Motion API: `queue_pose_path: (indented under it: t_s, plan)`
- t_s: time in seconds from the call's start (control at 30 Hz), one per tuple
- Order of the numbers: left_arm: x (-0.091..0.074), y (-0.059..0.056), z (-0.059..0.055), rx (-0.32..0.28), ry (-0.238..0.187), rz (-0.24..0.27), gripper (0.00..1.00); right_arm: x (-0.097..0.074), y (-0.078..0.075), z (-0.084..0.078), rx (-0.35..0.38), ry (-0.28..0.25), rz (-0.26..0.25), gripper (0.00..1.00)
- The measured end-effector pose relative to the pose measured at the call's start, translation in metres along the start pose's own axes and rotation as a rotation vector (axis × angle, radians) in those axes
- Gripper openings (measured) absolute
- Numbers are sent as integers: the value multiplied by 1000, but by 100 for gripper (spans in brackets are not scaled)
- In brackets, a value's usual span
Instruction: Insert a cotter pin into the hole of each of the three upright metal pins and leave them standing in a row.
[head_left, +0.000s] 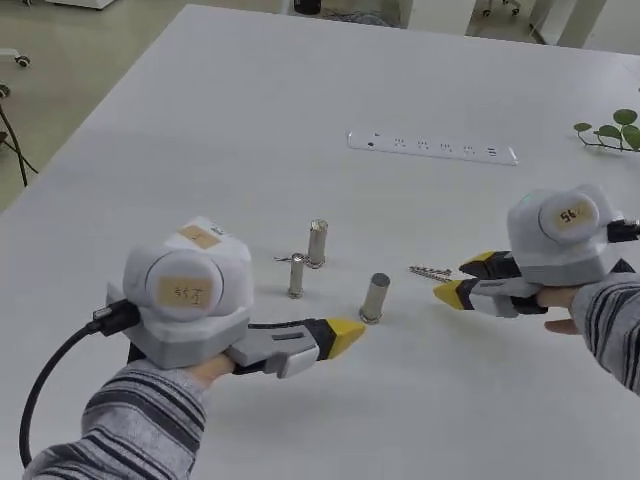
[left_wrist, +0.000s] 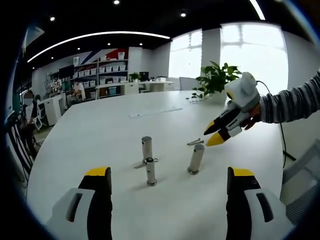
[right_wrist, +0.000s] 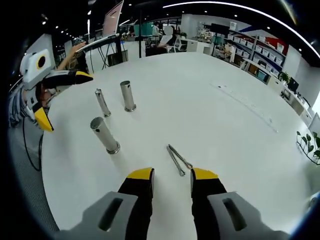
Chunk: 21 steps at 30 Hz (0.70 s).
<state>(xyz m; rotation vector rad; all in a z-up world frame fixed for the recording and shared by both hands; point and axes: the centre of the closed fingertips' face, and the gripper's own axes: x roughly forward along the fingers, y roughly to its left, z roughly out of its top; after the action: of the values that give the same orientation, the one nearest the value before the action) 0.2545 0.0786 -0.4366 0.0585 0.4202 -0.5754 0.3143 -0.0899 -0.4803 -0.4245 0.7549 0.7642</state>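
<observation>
Steel cotter pins (right_wrist: 176, 159), seemingly two, lie at twelve o'clock of the right gripper (right_wrist: 171, 174); its slightly parted fingers should pinch just one. The left gripper (left_wrist: 170, 172) gapes wide.

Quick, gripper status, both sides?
Left gripper: open wide, empty.
Right gripper: open, empty, just short of the loose cotter pins.

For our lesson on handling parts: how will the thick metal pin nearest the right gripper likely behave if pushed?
The metal pin stands tall on a small base, so a push near its top would probably tip it. Its round body would likely roll once down. It looks solid, so perhaps heavy for its size.
</observation>
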Motion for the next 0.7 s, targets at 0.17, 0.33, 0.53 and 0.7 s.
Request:
queue_pose_path:
  t_s: [0.17, 0.33, 0.53, 0.7]
  plan:
    - [1, -1, -2, 3, 10, -3, 94, 5, -4, -5, -5, 29, 12, 22]
    - [0, 1, -3, -4, 11, 3, 94, 11, -7, -8, -20, 52, 24, 18]
    - [-1, 2, -4, -5, 14, 8, 93, 14, -4, -9, -10, 65, 40, 12]
    - [-2, 3, -4, -2, 16, 12, 93, 16, -1, -8, -30, 95, 63, 3]
